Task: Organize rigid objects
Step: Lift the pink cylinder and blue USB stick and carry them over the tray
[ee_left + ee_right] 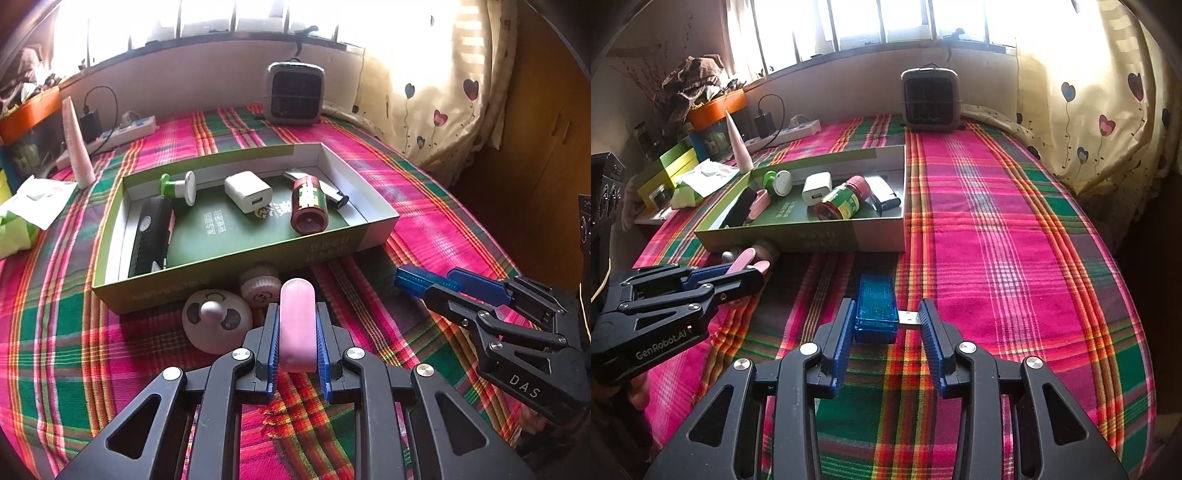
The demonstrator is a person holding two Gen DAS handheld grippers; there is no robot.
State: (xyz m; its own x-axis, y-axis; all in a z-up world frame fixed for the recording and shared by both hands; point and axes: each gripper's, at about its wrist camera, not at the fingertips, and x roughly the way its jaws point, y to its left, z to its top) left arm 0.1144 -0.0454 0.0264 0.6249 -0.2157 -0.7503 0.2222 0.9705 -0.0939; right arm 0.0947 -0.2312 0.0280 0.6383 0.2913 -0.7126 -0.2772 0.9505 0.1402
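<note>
My left gripper (297, 305) is shut on a pink oblong clip (297, 328), just in front of the green shallow box (221, 284). The right wrist view shows the same gripper (746, 271) and pink clip (744, 258) at the left. My right gripper (887, 302) is shut on a blue see-through USB device (877, 314): its body is against the left pad and its metal plug against the right. The box holds a black brush (151, 236), a white charger (247, 194), a red jar (308, 208), a black lighter (332, 194) and a green-and-white stamp (177, 186).
A panda-faced round toy (216, 321) and a small round lid (260, 286) lie against the box's front wall. At the back of the plaid-covered table (1015, 258) stand a small fan (295, 94), a power strip (125, 129) and a pink cone (79, 147). A tissue pack (22, 214) lies left.
</note>
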